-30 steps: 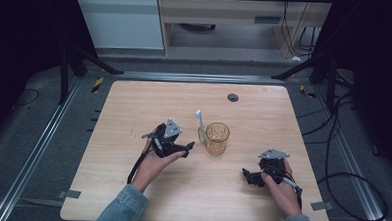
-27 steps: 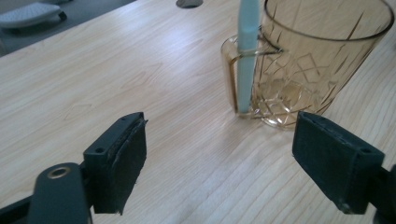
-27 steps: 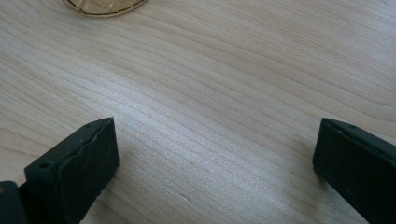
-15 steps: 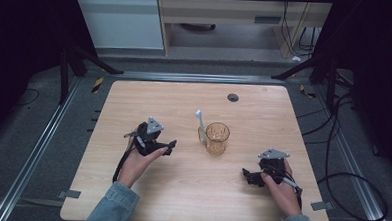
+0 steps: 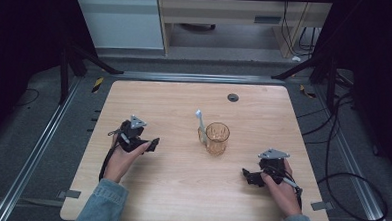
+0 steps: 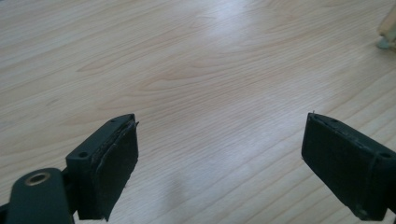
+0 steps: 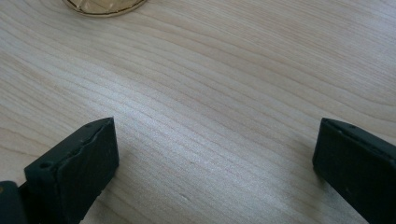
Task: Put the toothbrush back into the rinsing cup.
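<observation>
Amber glass cup (image 5: 217, 138) w/ a toothbrush (image 5: 200, 124) sits mid tabletop, left gripper (image 5: 152, 143) just opened, nothing betw jaws, right gripper (image 5: 247, 176) near front-right corner, jaws apart too.

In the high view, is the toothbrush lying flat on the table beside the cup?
No, the toothbrush stands tilted with its lower end in the amber cup and its head sticking up past the rim.

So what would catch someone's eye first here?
Probably the amber glass standing near the middle of the wooden table, with a white toothbrush leaning against its left side. Next, the two hand-held grippers resting apart from it: the left gripper and the right gripper, both open and empty.
</observation>
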Demonstrator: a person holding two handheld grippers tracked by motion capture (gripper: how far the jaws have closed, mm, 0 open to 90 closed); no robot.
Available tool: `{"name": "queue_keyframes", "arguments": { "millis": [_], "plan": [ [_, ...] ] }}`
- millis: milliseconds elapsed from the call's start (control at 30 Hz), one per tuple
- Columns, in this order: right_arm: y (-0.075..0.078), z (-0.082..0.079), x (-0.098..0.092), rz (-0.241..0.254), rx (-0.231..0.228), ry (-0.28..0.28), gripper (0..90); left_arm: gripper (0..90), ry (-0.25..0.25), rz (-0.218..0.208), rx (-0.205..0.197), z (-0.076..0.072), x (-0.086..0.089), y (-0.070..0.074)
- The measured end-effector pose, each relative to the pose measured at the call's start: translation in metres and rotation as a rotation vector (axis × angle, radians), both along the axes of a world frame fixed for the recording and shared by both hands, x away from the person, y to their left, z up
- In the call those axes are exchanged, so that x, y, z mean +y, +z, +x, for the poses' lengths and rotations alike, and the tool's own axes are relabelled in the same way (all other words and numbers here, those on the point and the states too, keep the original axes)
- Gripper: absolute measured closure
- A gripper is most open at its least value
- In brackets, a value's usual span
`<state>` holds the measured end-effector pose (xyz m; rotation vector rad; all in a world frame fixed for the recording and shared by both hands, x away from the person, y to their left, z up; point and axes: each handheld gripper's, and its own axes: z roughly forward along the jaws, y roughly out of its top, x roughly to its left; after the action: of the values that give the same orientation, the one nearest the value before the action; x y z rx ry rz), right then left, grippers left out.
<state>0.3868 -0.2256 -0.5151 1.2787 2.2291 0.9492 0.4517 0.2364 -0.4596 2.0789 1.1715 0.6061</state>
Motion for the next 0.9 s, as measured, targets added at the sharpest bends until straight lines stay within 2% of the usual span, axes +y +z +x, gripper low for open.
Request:
{"name": "queue_keyframes", "arguments": {
  "millis": [100, 200, 367, 433, 467, 600, 900],
  "plan": [
    [0.000, 0.000, 0.000, -0.001, -0.001, 0.001, 0.7, 10.2, 0.018, -0.006, 0.000, 0.000, 0.008, 0.000],
    [0.000, 0.000, 0.000, -0.001, -0.001, 0.001, 0.7, 10.0, 0.052, -0.018, 0.004, 0.000, 0.025, 0.000],
    [0.000, -0.001, 0.000, 0.000, 0.000, -0.004, 0.7, 7.2, 0.069, -0.029, 0.009, -0.001, 0.042, -0.003],
    [0.000, -0.001, 0.000, 0.002, 0.000, -0.004, 0.7, 6.7, 0.081, -0.009, 0.018, 0.001, 0.048, -0.007],
    [0.000, -0.001, 0.000, 0.002, 0.000, -0.004, 0.7, 6.8, 0.104, 0.005, 0.028, 0.002, 0.053, -0.013],
    [0.000, -0.001, 0.000, 0.002, 0.000, -0.004, 0.6, 6.8, 0.130, 0.038, 0.059, 0.006, 0.058, -0.022],
    [0.000, -0.001, 0.000, 0.001, 0.001, -0.004, 0.6, 7.0, 0.161, 0.075, 0.076, 0.009, 0.062, -0.031]
  ]
}}
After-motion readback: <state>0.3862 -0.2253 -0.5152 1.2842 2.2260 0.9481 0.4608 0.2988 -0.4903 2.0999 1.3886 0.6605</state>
